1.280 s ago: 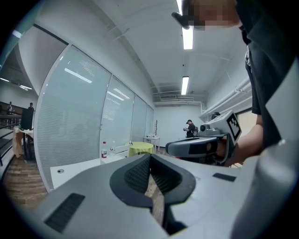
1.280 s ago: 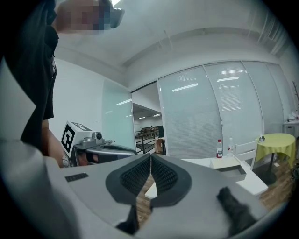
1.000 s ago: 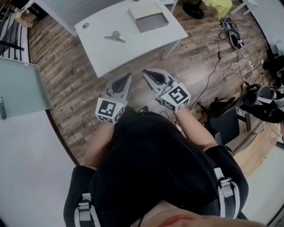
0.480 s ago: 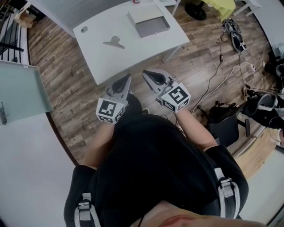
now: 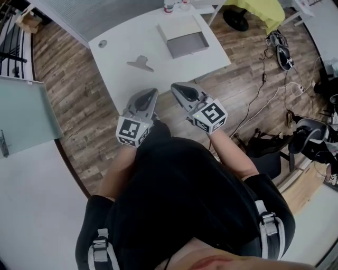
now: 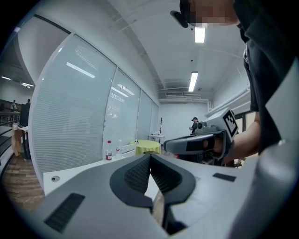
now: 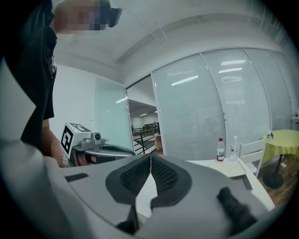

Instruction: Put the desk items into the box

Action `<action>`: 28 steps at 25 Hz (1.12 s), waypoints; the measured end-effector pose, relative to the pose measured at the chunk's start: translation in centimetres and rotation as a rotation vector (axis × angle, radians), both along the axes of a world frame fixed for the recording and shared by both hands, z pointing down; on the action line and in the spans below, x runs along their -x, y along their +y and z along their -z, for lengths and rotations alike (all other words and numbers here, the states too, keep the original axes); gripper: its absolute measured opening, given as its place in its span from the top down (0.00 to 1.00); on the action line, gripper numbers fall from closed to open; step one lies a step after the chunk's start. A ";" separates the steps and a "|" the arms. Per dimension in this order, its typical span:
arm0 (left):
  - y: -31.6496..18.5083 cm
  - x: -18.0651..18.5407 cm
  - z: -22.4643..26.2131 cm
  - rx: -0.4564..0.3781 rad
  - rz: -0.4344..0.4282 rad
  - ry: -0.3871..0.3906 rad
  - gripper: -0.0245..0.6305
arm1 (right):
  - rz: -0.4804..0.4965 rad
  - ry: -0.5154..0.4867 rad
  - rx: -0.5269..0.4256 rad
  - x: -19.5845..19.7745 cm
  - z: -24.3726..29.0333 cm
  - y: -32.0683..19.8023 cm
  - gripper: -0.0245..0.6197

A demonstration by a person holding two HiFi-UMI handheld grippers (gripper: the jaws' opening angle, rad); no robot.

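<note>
In the head view, the white table (image 5: 158, 68) fills the upper middle of the frame. The box (image 5: 188, 45) sits open at its far right end, near the top edge, with a pale flap folded back above it. The grey clip (image 5: 140, 63) lies to the left of the box and well apart from it, and a small round grey thing (image 5: 102, 44) sits nearer the table's left corner. Two bottles (image 5: 169, 6) stand at the very top, beyond the box. Below the table, over the wooden floor (image 5: 79, 95), the left gripper (image 5: 153, 90) and right gripper (image 5: 174, 85) are held side by side at frame centre. Both point up toward the table's near edge, clear of everything on it. The person's black clothing fills the lower half.

In the left gripper view, the fingers (image 6: 138, 175) are pressed together with nothing between them. The right gripper (image 6: 168, 146) shows at right of centre, and a red-labelled bottle (image 6: 109, 150) stands on the table at left of centre.

In the right gripper view, the fingers (image 7: 163, 176) are likewise closed on each other and empty. The left gripper (image 7: 131, 151) is at left, and the bottles (image 7: 220, 148) stand at right, with a pale flat panel that may be the box flap just below them
</note>
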State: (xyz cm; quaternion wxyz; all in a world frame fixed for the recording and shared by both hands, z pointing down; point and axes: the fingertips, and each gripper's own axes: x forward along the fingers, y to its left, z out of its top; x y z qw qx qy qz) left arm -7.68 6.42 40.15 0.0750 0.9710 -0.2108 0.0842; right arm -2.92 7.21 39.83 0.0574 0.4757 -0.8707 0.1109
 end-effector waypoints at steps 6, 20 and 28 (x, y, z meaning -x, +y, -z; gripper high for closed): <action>-5.5 0.7 -0.6 0.010 0.000 0.003 0.94 | 0.010 0.014 0.029 0.7 -0.9 -5.6 0.93; -13.4 2.0 -3.1 0.056 -0.001 0.006 0.94 | 0.027 0.043 0.111 1.4 -4.3 -13.3 0.93; -16.8 0.2 -4.0 0.058 0.089 -0.013 0.94 | 0.091 0.039 0.127 -1.5 -5.6 -17.3 0.93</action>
